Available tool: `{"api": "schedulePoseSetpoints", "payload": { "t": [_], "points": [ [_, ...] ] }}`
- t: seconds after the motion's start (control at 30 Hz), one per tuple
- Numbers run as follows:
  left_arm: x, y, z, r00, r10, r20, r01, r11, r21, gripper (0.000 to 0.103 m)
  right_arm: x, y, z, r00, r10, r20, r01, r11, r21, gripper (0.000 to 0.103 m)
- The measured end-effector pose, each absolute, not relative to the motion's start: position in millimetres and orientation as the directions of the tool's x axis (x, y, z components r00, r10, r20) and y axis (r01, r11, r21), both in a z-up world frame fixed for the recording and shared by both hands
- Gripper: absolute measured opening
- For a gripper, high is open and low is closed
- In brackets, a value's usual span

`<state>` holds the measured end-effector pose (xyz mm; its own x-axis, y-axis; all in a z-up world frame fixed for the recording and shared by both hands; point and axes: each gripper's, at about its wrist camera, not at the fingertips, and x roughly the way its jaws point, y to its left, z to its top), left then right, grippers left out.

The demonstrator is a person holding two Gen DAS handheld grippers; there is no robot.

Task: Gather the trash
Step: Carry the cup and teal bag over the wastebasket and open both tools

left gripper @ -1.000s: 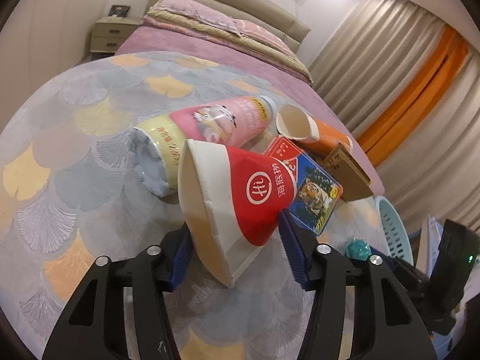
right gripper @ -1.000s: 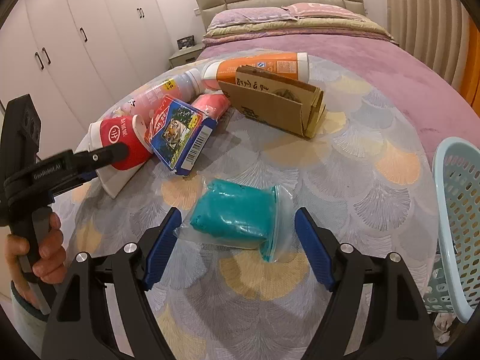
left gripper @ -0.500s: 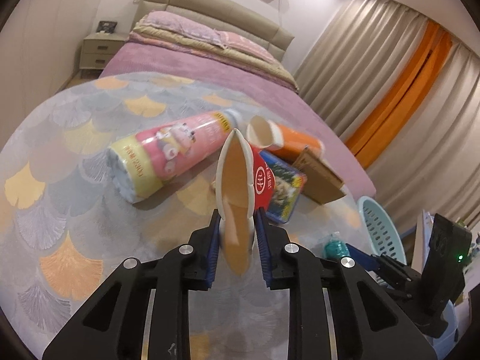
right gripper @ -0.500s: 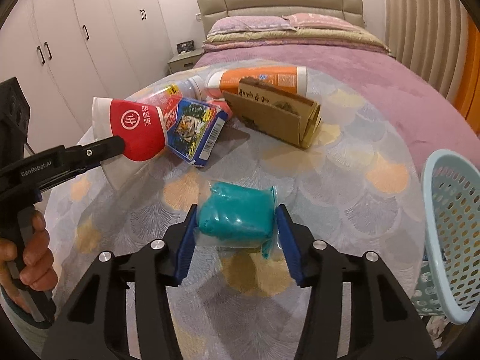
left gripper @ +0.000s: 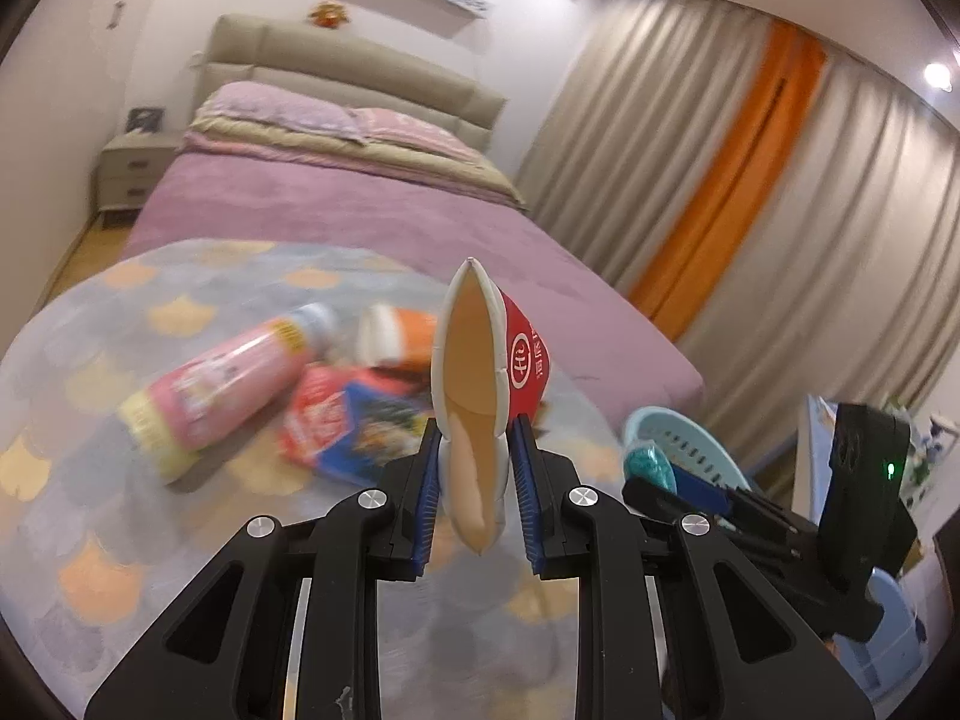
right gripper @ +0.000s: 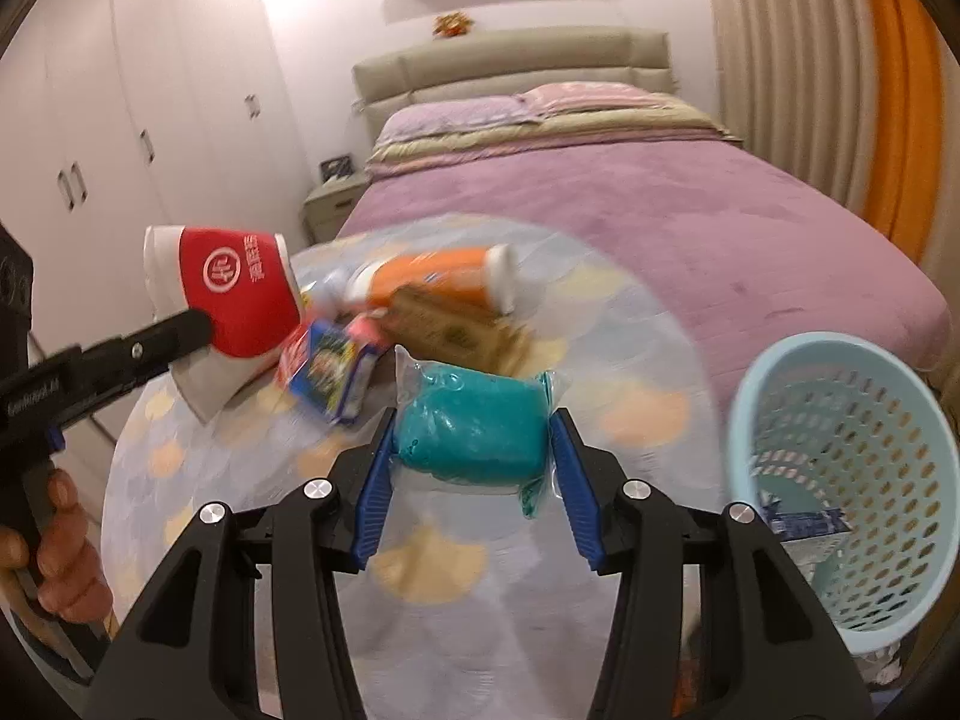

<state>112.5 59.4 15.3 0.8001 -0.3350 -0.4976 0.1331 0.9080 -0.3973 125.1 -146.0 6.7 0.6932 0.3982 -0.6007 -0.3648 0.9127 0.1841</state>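
My left gripper [left gripper: 474, 468] is shut on a red and white paper cup [left gripper: 480, 384], squashed flat and held above the round table [left gripper: 90, 540]. The cup also shows in the right wrist view [right gripper: 234, 294]. My right gripper [right gripper: 471, 456] is shut on a teal packet in clear plastic [right gripper: 474, 432], lifted off the table [right gripper: 240, 564]. The packet shows in the left wrist view [left gripper: 651, 465]. A light blue mesh basket [right gripper: 852, 480] stands to the right of the table, holding some trash; it also shows in the left wrist view [left gripper: 690, 438].
On the table lie a pink bottle [left gripper: 228, 384], an orange bottle [right gripper: 432, 282], a red and blue carton [right gripper: 327, 372] and a brown cardboard box [right gripper: 450, 330]. A purple bed [right gripper: 660, 204] stands behind the table. White wardrobes [right gripper: 120, 150] line the left wall.
Both grippers closed on their items, the left on the cup and the right on the teal packet, and lifted them off the table. The right gripper moved toward the basket.
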Motion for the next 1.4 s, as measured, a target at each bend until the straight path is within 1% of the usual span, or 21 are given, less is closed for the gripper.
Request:
{"api": "schedulePoseSetpoints", "payload": {
  "t": [0.27, 0.5, 0.8, 1.07, 1.2, 1.4],
  "points": [
    [134, 1, 30, 0.772, -0.41, -0.486, 0.253, 0.899, -0.357, 0.021, 132, -208, 21, 0.756, 0.32, -0.571, -0.241, 0.947, 0.213, 0.046],
    [157, -54, 31, 0.719, -0.484, -0.499, 0.352, 0.873, -0.339, 0.022, 140, -265, 19, 0.782, 0.238, -0.576, -0.116, 0.964, 0.24, 0.046],
    [177, -114, 16, 0.639, -0.56, -0.528, 0.439, 0.829, -0.348, 0.022, 149, -323, -6, 0.764, 0.155, -0.626, 0.033, 0.96, 0.279, 0.046],
    [198, -156, -10, 0.567, -0.584, -0.581, 0.477, 0.808, -0.346, 0.022, 156, -353, -32, 0.722, 0.111, -0.683, 0.124, 0.95, 0.285, 0.046],
    [202, -166, -21, 0.534, -0.593, -0.603, 0.483, 0.799, -0.358, 0.023, 158, -360, -45, 0.689, 0.094, -0.719, 0.163, 0.946, 0.28, 0.049],
    [211, -172, -31, 0.516, -0.594, -0.617, 0.486, 0.796, -0.361, 0.023, 159, -371, -56, 0.67, 0.091, -0.736, 0.194, 0.936, 0.292, 0.049]
  ]
}}
